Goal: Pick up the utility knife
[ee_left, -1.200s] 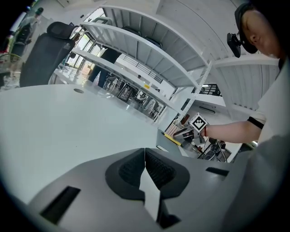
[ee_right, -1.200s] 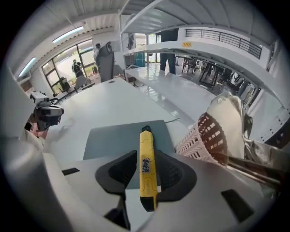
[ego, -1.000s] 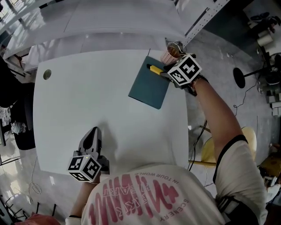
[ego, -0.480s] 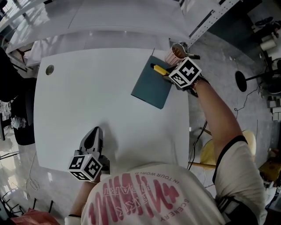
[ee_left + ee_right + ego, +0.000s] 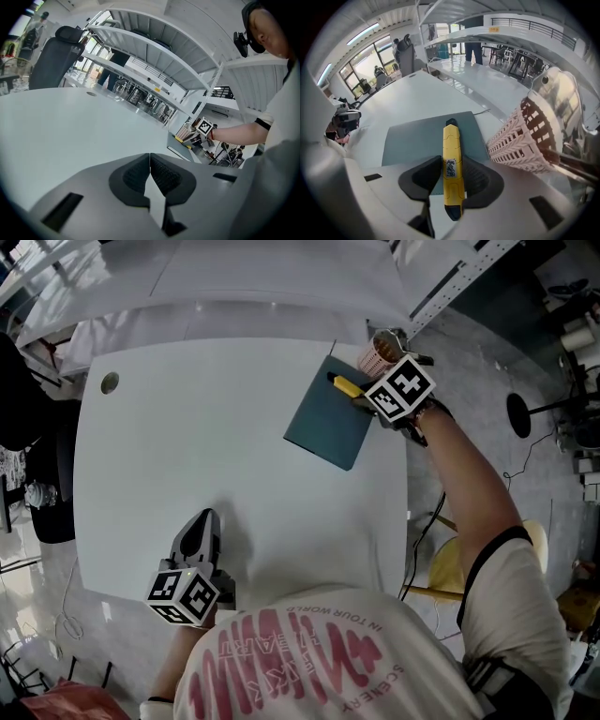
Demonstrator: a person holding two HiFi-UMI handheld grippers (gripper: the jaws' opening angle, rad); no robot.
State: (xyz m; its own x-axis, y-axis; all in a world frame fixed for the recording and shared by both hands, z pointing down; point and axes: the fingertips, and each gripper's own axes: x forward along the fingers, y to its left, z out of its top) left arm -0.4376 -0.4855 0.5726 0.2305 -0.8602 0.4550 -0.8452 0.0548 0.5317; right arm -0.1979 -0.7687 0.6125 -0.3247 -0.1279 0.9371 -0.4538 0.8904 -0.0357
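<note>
Left hand-held gripper [image 5: 150,163] closed, right one [image 5: 451,165] clamped

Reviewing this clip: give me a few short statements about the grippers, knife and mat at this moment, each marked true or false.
1. The right gripper has the knife between its fingers. True.
2. The left gripper is wide open. False: its fingers are together, with nothing between them.
3. The mat lies in the middle of the table. False: it lies at the far right corner.
4. A pink basket is beside the mat. True.
</note>
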